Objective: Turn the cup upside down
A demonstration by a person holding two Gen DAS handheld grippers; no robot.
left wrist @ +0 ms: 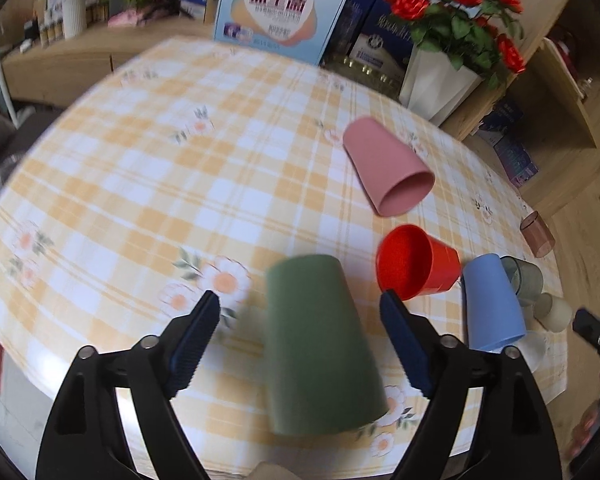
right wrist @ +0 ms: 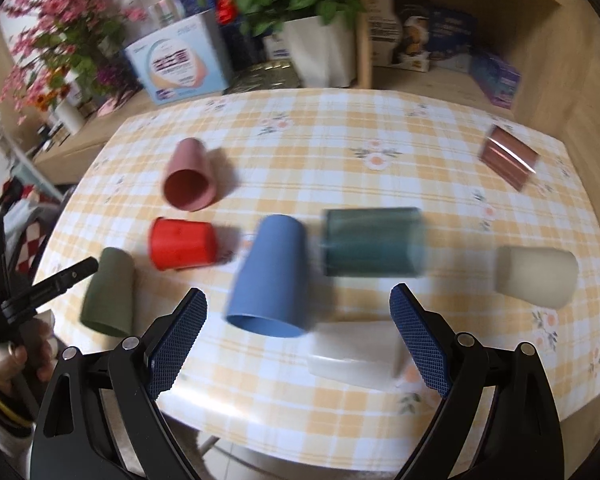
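Left gripper is hanging with fingers spread around the green cup, seemingly already inverted on the table though blur is obscuring it, so any closing should be square, minding the red cup crowding alongside; right gripper fingers are likewise spread, holding nothing.

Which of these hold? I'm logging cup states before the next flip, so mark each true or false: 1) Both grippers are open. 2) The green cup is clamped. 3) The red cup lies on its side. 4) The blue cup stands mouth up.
1) True: the left gripper and right gripper both gape, empty.
2) False: the green cup sits between the left fingers, untouched.
3) True: the red cup lies on its side.
4) False: the blue cup stands mouth down.
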